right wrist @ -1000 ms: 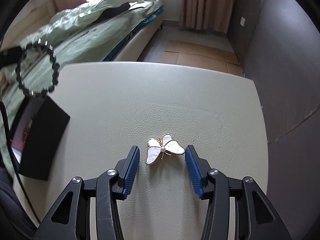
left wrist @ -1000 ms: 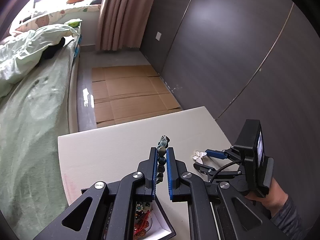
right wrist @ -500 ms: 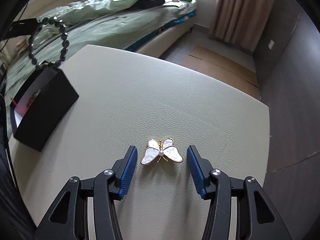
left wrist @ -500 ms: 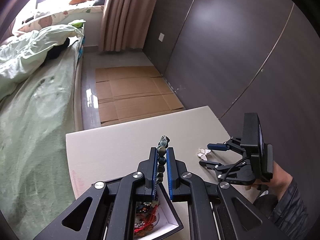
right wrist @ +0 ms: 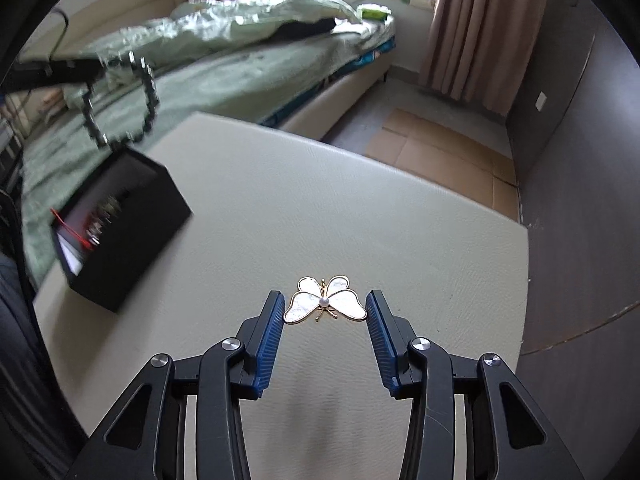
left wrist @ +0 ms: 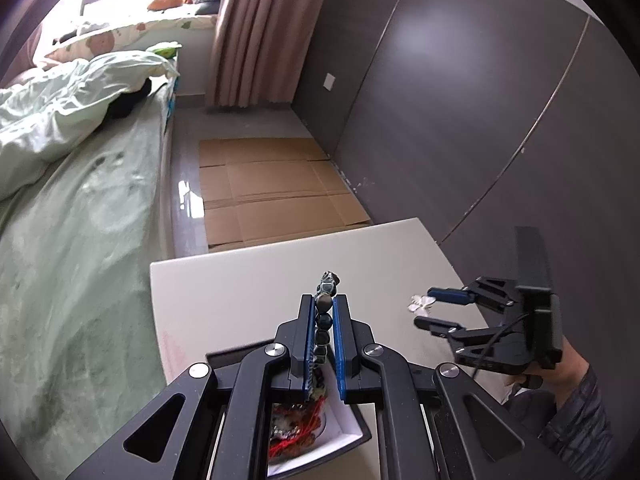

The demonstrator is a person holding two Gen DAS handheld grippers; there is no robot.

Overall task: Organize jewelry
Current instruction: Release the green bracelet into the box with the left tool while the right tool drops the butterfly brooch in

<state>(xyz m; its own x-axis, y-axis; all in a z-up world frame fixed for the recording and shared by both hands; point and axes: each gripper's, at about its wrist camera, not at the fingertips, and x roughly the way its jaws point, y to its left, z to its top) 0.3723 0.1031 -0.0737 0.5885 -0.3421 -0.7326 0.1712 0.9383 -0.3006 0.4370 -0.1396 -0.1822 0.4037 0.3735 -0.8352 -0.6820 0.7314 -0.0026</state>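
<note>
My left gripper [left wrist: 323, 312] is shut on a dark beaded bracelet [left wrist: 322, 322] and holds it in the air above a black jewelry box [left wrist: 316, 432] with a white lining and red-threaded pieces inside. The bracelet [right wrist: 120, 100] and box [right wrist: 124, 228] also show, blurred, at the left of the right wrist view. My right gripper [right wrist: 325, 312] is open, its blue pads on either side of a white and gold butterfly brooch [right wrist: 325, 300] lying on the cream table [right wrist: 360, 220]. The right gripper [left wrist: 436, 308] and brooch [left wrist: 420, 302] show in the left wrist view.
A bed with green bedding [left wrist: 72, 208] runs along the table's left side. Flattened cardboard [left wrist: 272, 188] lies on the floor beyond the table's far edge. A dark panelled wall [left wrist: 460, 120] stands close on the right.
My left gripper has moved back over the box with the bracelet. My right gripper has swung round the brooch and moved in; the brooch now lies closer between the pads.
</note>
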